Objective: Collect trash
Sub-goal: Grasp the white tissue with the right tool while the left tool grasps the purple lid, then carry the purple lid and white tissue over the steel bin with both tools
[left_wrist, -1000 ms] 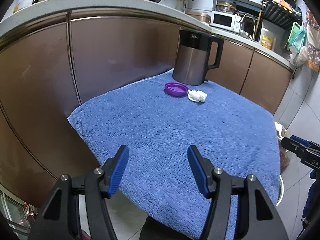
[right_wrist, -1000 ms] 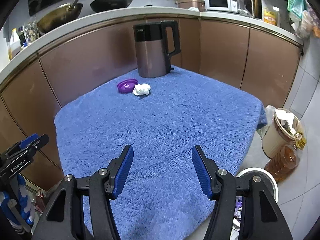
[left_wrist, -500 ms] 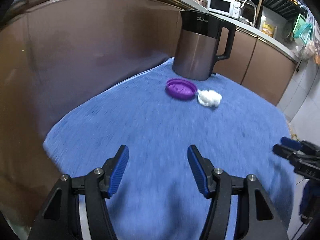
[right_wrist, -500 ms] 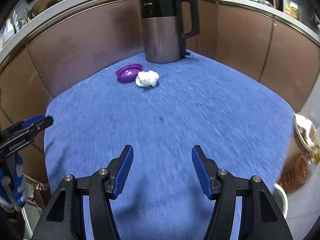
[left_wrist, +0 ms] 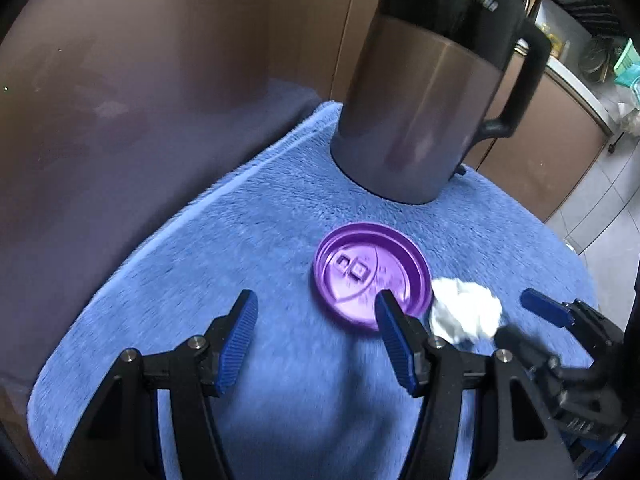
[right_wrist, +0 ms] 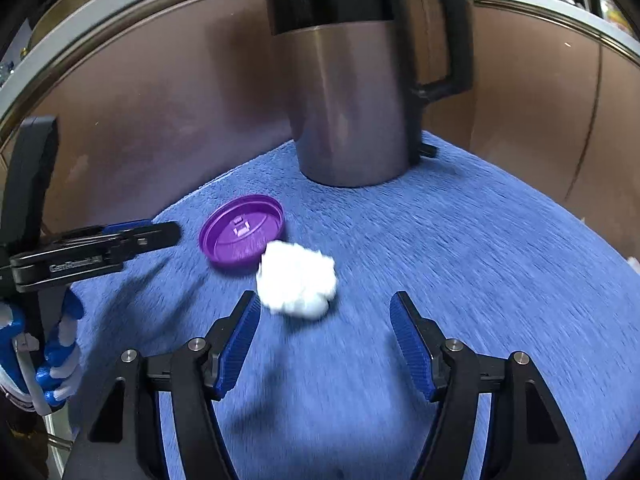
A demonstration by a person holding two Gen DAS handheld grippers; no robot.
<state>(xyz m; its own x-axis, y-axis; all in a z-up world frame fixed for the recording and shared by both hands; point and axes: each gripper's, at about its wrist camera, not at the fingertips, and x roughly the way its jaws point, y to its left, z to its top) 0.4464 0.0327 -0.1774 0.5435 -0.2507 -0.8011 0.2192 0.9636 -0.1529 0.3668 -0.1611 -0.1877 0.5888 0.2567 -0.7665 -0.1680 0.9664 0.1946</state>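
Bare blue fleece cloth (right_wrist: 460, 260) lies open to the right of the crumpled white tissue wad (right_wrist: 296, 278), giving free passage there. To its left the round purple plastic lid (right_wrist: 242, 230) touches the wad, and the left gripper (left_wrist: 316, 312) crowds that side. Behind both, the tall steel-and-black electric kettle (right_wrist: 352, 80) and the brown cabinet front (right_wrist: 160, 100) block the far edge

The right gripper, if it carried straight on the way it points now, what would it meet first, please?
Most likely the white paper wad, just beyond the open right gripper and slightly toward its left finger; the kettle stands farther back. Depth is approximate.
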